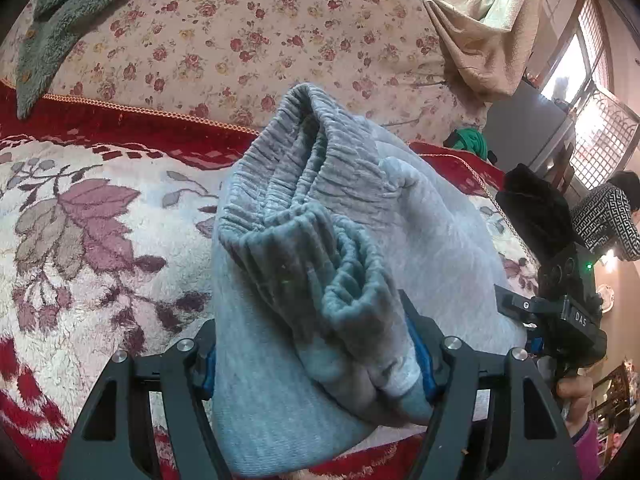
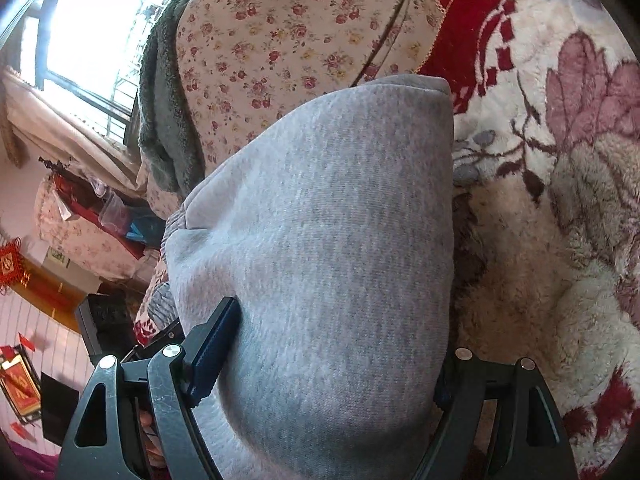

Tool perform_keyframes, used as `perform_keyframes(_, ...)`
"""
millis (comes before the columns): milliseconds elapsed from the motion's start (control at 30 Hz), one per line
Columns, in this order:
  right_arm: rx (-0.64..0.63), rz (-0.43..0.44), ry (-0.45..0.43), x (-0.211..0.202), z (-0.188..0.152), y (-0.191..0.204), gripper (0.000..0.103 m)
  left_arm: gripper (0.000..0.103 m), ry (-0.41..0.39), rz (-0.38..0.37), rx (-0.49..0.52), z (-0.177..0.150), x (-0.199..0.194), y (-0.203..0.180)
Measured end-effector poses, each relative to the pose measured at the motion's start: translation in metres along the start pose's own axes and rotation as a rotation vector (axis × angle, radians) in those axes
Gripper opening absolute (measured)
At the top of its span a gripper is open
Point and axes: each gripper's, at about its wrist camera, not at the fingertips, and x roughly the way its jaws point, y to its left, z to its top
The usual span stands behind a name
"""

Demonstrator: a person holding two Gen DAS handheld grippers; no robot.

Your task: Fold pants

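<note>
Pants point(image 1: 320, 216) sit bundled lengthwise between both your jaws, left gripper point(image 1: 316, 364) and right gripper point(image 2: 332, 360) each pinching thick grey folds above the floral blanket point(image 1: 100, 220).

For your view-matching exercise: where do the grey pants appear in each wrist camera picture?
Left wrist view: grey pants fill the centre, gathered waistband facing the camera.
Right wrist view: grey pants fill the centre, smooth fabric side showing.
Shared landmark: the rose-print cover behind them.
</note>
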Motion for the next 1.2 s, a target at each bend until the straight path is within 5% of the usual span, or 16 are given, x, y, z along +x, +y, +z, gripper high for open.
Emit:
perform_keyframes(600, -0.053, -0.214, -0.024, -0.015, -0.010, 0.024, 0.095, 0.085, 0.024, 0.030, 0.013, -0.005, -0.007, 0.005)
perform_keyframes(1200, -0.154, -0.375, -0.091, -0.040, -0.019, 0.064, 0.096, 0.091, -0.169, 0.157, 0.174, -0.004, -0.074, -0.020)
